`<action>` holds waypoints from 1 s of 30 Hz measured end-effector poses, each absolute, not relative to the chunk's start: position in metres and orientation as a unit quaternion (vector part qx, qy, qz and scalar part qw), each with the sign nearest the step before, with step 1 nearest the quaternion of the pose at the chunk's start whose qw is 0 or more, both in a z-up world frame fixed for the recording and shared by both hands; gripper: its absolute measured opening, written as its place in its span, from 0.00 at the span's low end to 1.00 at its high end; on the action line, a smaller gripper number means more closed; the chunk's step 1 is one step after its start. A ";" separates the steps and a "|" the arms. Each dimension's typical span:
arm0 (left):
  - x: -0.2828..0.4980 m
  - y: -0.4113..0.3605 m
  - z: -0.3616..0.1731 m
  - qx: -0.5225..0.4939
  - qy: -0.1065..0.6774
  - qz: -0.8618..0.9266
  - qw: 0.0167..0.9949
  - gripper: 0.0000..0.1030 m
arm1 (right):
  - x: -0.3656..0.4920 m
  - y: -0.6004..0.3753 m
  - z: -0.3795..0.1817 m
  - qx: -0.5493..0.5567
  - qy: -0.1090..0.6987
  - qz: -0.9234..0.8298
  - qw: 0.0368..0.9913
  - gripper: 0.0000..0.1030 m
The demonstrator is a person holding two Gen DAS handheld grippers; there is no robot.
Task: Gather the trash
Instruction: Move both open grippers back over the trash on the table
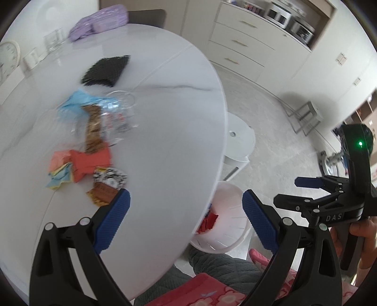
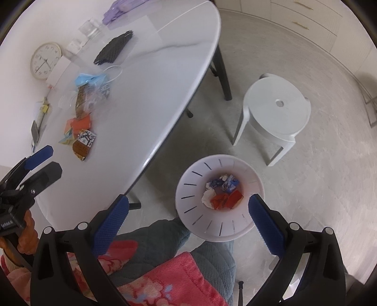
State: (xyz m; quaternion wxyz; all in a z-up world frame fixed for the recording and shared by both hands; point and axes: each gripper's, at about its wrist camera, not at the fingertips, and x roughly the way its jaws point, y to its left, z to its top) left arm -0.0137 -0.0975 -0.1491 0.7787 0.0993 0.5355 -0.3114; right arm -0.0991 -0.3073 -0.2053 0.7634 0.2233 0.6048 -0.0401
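A white bin (image 2: pixel 188 200) stands on the floor beside the white table (image 2: pixel 146 98); it holds red, white and blue crumpled wrappers (image 2: pixel 222 191). Loose trash lies on the table: a blue mask (image 1: pixel 73 101), a clear plastic bag with a brown snack (image 1: pixel 94 127), orange and coloured papers (image 1: pixel 77 164), a black-and-white wrapper (image 1: pixel 109 177) and a brown wrapper (image 1: pixel 102 194). My left gripper (image 1: pixel 186 221) is open and empty over the table's near edge. My right gripper (image 2: pixel 188 223) is open and empty above the bin; it also shows in the left wrist view (image 1: pixel 306 186).
A white stool (image 2: pixel 278 110) stands on the floor right of the table. On the table lie a black mat (image 1: pixel 106 70), glass jars (image 1: pixel 54 41), a purple pouch (image 1: pixel 99 21) and a clock (image 2: pixel 46 60). My lap in pink and grey clothing (image 2: pixel 165 263) is below.
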 end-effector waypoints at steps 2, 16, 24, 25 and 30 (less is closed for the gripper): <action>-0.006 -0.082 -0.148 0.086 0.536 -0.295 0.786 0.89 | -0.092 -0.301 -0.204 0.220 0.606 -0.033 0.764 0.98; 0.062 0.041 -0.171 0.030 0.559 -0.190 0.807 0.89 | -0.003 -0.201 -0.200 0.166 0.609 0.026 0.775 0.98; 0.081 0.090 -0.186 0.025 0.577 -0.171 0.798 0.89 | 0.040 -0.135 -0.222 0.147 0.614 0.054 0.774 0.98; 0.083 0.094 -0.189 0.024 0.580 -0.170 0.797 0.89 | 0.044 -0.127 -0.224 0.132 0.612 0.060 0.778 0.98; 0.088 0.108 -0.198 0.016 0.590 -0.165 0.790 0.89 | 0.057 -0.098 -0.235 0.071 0.600 0.088 0.792 0.98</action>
